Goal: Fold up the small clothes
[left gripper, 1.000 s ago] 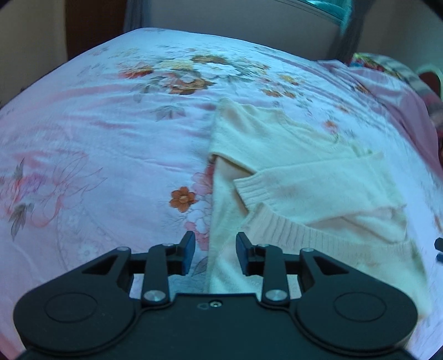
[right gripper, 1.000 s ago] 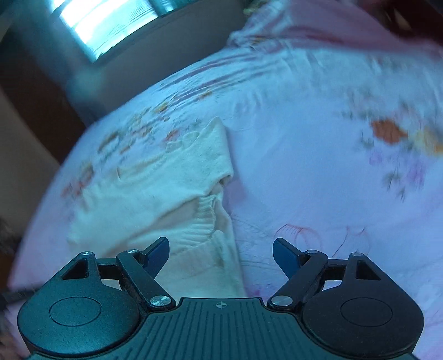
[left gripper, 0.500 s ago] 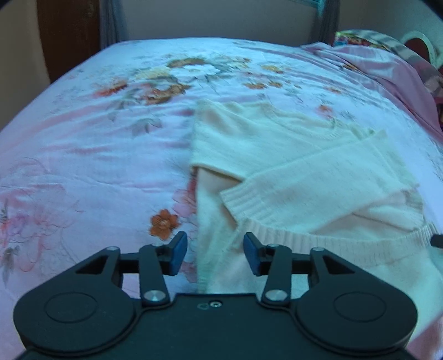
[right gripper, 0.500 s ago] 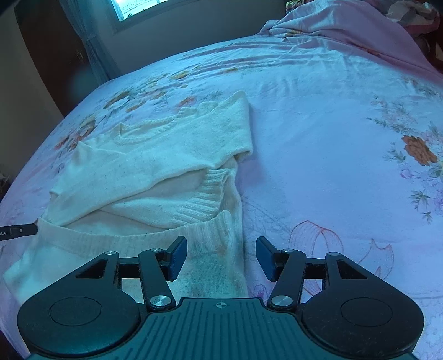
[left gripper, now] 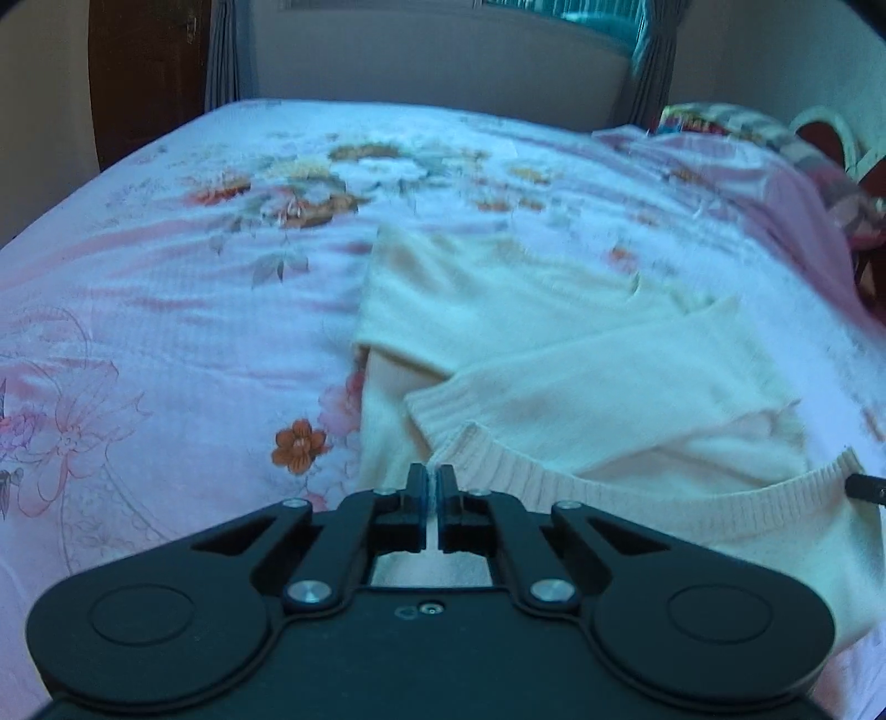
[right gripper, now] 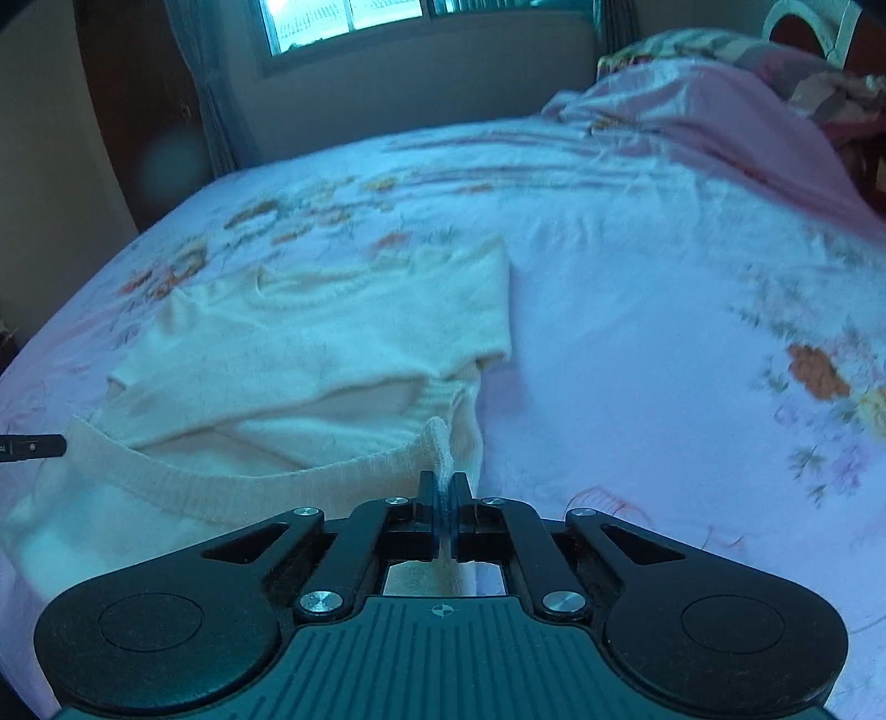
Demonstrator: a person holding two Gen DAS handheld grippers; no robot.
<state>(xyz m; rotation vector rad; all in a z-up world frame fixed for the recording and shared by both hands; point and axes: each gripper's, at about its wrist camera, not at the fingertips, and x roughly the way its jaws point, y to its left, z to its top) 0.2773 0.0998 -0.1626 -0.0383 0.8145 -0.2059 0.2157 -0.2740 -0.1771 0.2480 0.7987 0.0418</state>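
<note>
A small cream knitted sweater [left gripper: 554, 343] lies on the floral pink bedsheet [left gripper: 166, 332], both sleeves folded across its front. My left gripper [left gripper: 431, 479] is shut on the left corner of the ribbed hem [left gripper: 609, 487], which is lifted and stretched. My right gripper [right gripper: 443, 487] is shut on the right corner of the same hem [right gripper: 277, 482]; the sweater [right gripper: 343, 338] spreads out beyond it. The tip of the other gripper shows at the frame edge in each view, in the left wrist view [left gripper: 866, 487] and in the right wrist view [right gripper: 30, 446].
A rumpled pink blanket [right gripper: 720, 122] and patterned pillows [left gripper: 736, 124] lie at the bed's right side. A wall with a window [right gripper: 343, 22] and curtains stands beyond the far edge. A dark wooden door [left gripper: 144, 72] is at far left.
Both grippers have gone from open to shut, each pinching a hem corner. The hem has risen off the sweater body and is stretched between them.
</note>
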